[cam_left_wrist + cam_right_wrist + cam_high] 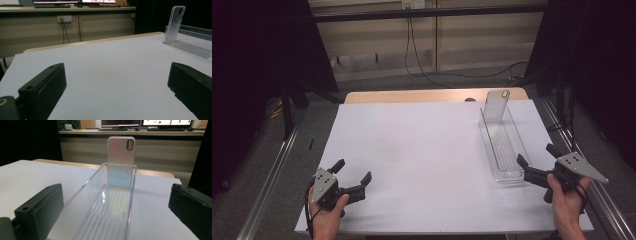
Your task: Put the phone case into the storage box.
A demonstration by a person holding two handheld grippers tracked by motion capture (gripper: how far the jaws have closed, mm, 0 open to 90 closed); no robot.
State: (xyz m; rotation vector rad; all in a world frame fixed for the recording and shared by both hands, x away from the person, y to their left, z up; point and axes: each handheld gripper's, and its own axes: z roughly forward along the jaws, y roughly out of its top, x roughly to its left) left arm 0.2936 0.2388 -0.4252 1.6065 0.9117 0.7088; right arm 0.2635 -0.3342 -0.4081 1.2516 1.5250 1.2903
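On the white table [422, 150], both wide-open grippers [351, 172] [536, 159] waited; next, probably, the right would reach the phone case [121, 161] in the tray [100, 220].

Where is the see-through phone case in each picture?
High view: the phone case stands upright at the far end of the clear tray, upper right of the picture.
Left gripper view: phone case at the top right, standing in the tray's end.
Right gripper view: phone case at top centre, straight ahead.
Shared landmark: the clear tray on the white table.
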